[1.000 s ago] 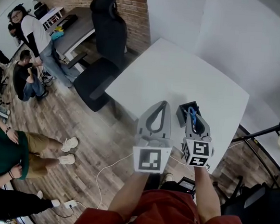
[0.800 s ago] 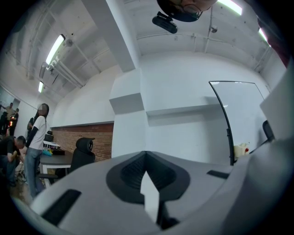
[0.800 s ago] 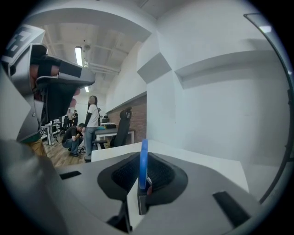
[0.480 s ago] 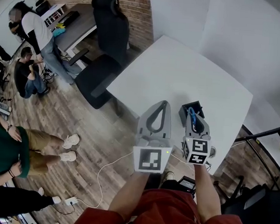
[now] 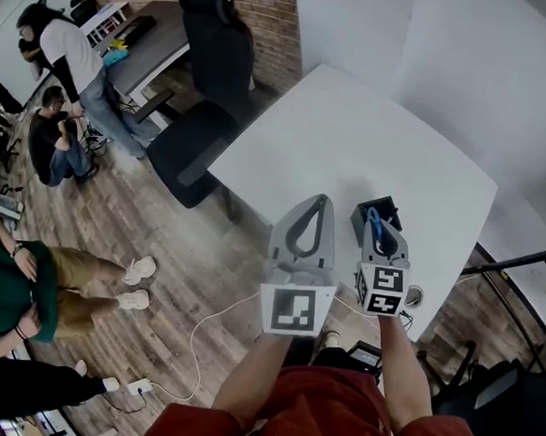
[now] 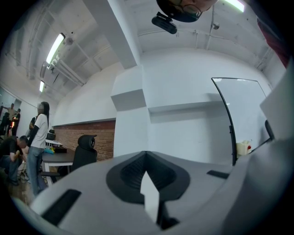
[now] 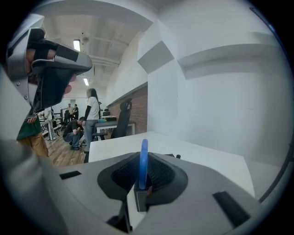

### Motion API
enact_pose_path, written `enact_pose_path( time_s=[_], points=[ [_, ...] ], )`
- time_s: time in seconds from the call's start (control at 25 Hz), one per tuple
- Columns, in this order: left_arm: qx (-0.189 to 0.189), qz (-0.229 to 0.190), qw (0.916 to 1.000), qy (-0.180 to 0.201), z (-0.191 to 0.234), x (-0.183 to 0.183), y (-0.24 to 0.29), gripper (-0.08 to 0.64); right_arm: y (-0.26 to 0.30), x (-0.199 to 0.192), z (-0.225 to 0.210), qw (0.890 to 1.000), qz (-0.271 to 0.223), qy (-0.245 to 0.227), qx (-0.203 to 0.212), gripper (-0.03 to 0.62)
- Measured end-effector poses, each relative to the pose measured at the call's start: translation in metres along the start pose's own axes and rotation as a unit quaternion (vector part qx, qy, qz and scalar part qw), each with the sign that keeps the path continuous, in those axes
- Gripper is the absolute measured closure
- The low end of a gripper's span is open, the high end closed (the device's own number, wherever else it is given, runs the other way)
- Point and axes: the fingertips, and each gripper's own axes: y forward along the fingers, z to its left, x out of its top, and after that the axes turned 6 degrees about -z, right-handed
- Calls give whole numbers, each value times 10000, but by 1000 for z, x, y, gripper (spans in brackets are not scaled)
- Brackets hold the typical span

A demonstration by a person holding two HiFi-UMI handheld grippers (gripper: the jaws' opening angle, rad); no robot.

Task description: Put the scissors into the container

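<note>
On the white table (image 5: 354, 144), near its front edge, stands a small black container (image 5: 360, 225). My right gripper (image 5: 379, 213) hangs over it, shut on the blue-handled scissors (image 5: 374, 226). In the right gripper view the blue handle loop (image 7: 144, 158) stands upright between the pads of the right gripper (image 7: 143, 155); the blades are hidden. My left gripper (image 5: 319, 201) floats just left of the container, off the table's front edge, jaws shut with nothing in them. In the left gripper view the left gripper (image 6: 146, 154) faces a white wall.
A black office chair (image 5: 203, 85) stands at the table's left corner. Several people (image 5: 64, 64) are at the far left on the wooden floor. A white cable (image 5: 203, 334) trails below the table edge. A black stand arm (image 5: 524, 256) crosses at the right.
Hardly anything differs: the head view has shifted a little, and both grippers keep their places, with the scissors still held over the container.
</note>
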Motion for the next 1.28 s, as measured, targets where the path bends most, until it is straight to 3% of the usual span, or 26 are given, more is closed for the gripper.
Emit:
enact_pose_path(
  time_s=[0.28, 0.68, 1.28],
  points=[
    [23, 41, 10000, -10, -1, -3, 3, 548, 8, -4, 1, 9999, 144, -8, 21, 538],
    [-1, 81, 10000, 14, -5, -5, 4, 548, 12, -8, 4, 9976, 353, -578, -114, 538],
    [2, 107, 9999, -41, -6, -8, 4, 548, 14, -14, 0, 9969, 520, -577, -154, 528]
  ],
)
